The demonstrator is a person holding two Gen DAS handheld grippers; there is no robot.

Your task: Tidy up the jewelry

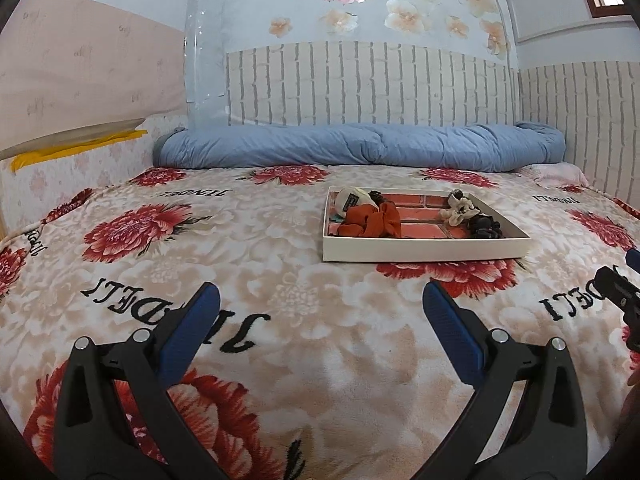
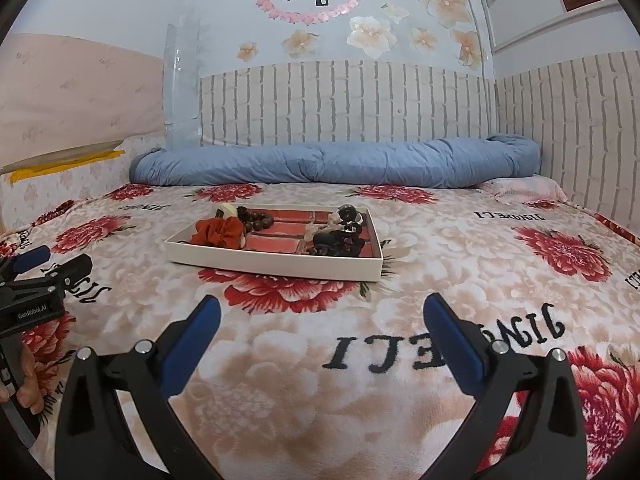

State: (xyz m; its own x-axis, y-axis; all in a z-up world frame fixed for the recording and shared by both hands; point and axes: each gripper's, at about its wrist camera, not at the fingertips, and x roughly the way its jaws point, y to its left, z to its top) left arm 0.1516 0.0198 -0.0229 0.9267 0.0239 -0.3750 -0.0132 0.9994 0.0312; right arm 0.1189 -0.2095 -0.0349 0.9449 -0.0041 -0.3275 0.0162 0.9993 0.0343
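A shallow white tray (image 1: 424, 249) with a brick-pattern floor lies on the flowered bed blanket; it also shows in the right wrist view (image 2: 276, 268). In it lie an orange scrunchie (image 1: 372, 220) (image 2: 218, 231), a cream scrunchie (image 1: 460, 210), a black hair clip (image 1: 486, 227) (image 2: 338, 240), dark beads (image 2: 256, 219) and a white pouch (image 1: 350, 200). My left gripper (image 1: 320, 300) is open and empty, hovering over the blanket short of the tray. My right gripper (image 2: 322, 312) is open and empty, also short of the tray.
A rolled blue quilt (image 1: 360, 146) lies along the headboard wall behind the tray. The flowered blanket (image 1: 240, 248) covers the bed. The other gripper shows at the frame edges, at the right in the left wrist view (image 1: 620, 292) and at the left in the right wrist view (image 2: 36, 280).
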